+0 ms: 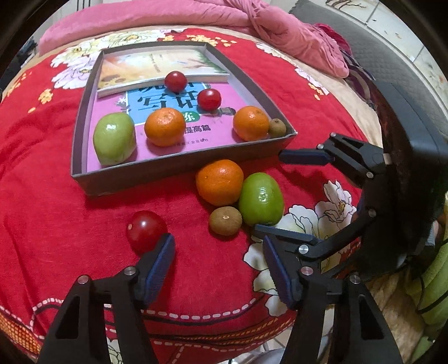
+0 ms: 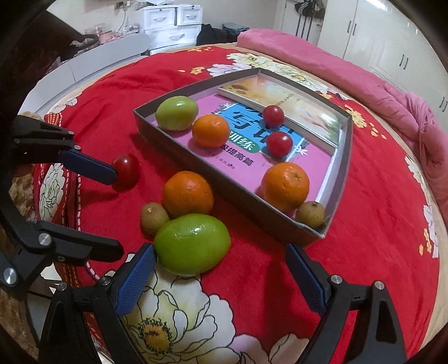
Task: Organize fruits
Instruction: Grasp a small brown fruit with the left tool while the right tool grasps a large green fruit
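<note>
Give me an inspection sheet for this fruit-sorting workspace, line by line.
Surface: red floral bedspread.
Job's things: grey box holds one green fruit, two oranges, two red tomatoes and one small brown fruit, all on books. Outside it: loose orange, loose green fruit, loose brown fruit, loose tomato.
Clutter: pink blanket at the far side of the bed.
Grippers: left gripper open, one pad beside the loose tomato; right gripper open, one pad by the loose green fruit.
Cables: dark cable at the right edge of the left wrist view.
Surroundings: white drawers, white wardrobe.
</note>
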The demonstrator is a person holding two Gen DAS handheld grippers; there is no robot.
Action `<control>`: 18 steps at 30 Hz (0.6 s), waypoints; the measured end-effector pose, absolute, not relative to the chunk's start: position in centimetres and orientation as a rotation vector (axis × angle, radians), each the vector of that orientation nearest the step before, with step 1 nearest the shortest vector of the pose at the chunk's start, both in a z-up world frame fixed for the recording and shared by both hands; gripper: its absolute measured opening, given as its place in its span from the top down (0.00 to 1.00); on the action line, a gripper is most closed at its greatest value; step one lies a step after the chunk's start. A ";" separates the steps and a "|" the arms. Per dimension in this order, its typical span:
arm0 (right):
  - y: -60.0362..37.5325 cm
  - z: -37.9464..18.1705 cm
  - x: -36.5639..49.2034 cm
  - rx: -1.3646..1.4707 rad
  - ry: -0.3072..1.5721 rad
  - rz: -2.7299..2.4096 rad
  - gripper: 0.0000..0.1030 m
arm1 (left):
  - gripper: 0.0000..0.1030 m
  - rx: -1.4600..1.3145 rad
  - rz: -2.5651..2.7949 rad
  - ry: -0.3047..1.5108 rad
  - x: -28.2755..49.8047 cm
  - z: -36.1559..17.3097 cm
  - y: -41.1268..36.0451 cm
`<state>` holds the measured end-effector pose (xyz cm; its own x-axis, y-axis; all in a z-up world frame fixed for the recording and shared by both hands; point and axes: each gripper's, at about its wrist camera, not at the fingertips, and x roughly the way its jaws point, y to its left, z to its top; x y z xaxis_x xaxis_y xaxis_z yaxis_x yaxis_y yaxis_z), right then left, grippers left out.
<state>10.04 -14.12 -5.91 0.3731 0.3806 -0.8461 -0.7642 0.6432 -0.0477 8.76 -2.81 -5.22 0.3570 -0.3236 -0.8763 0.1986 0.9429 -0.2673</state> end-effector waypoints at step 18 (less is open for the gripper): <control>-14.3 -5.8 9.5 -0.451 0.958 0.869 0.46 | 0.61 -0.181 -0.374 1.183 10.6 -6.8 -3.3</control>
